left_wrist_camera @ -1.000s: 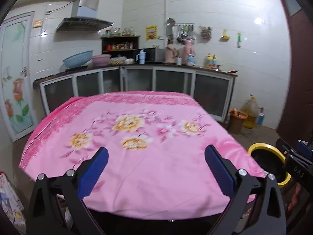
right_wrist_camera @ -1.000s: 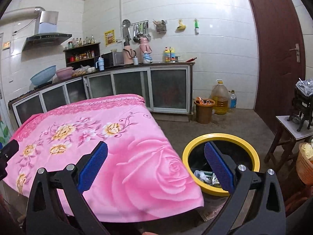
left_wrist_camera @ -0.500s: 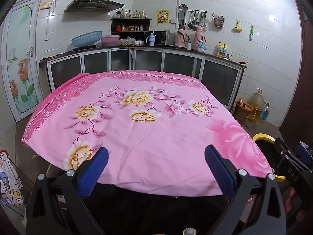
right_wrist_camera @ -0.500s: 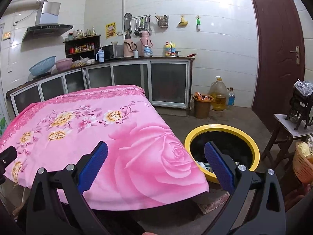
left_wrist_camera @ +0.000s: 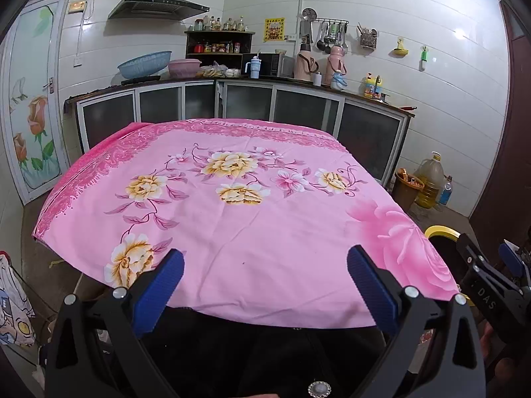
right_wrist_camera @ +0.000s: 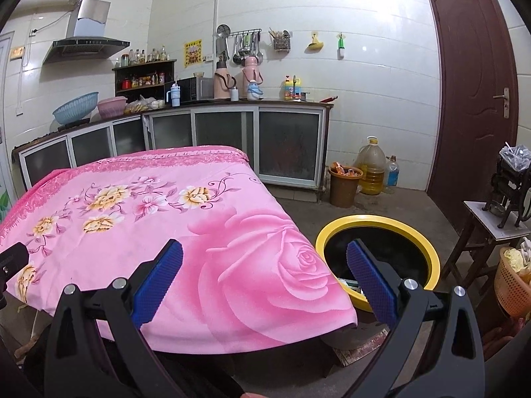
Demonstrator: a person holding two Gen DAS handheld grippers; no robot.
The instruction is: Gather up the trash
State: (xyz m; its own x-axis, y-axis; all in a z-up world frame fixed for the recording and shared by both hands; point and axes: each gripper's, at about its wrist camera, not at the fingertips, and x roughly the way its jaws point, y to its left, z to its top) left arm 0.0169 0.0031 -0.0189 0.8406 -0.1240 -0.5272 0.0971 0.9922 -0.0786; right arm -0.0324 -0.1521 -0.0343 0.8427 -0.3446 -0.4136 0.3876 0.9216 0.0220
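A table with a pink flowered cloth (left_wrist_camera: 252, 219) fills the left wrist view; no trash shows on it. It also shows in the right wrist view (right_wrist_camera: 166, 225). A black bin with a yellow rim (right_wrist_camera: 375, 229) stands on the floor right of the table, with some trash at its bottom (right_wrist_camera: 348, 283); its rim shows in the left wrist view (left_wrist_camera: 441, 232). My left gripper (left_wrist_camera: 264, 282) is open and empty at the table's near edge. My right gripper (right_wrist_camera: 264, 278) is open and empty over the table's right corner, and shows in the left wrist view (left_wrist_camera: 491, 278).
Kitchen cabinets (left_wrist_camera: 252, 102) run along the back wall. A brown bucket (right_wrist_camera: 345, 185) and an oil jug (right_wrist_camera: 371, 165) stand on the floor beyond the bin. A wooden stool (right_wrist_camera: 491, 229) and an orange basket (right_wrist_camera: 511, 282) are at the right, near a brown door (right_wrist_camera: 474, 83).
Both grippers have pulled back and up from the table, so more of the cloth and its near edge shows. Both stay open and empty.
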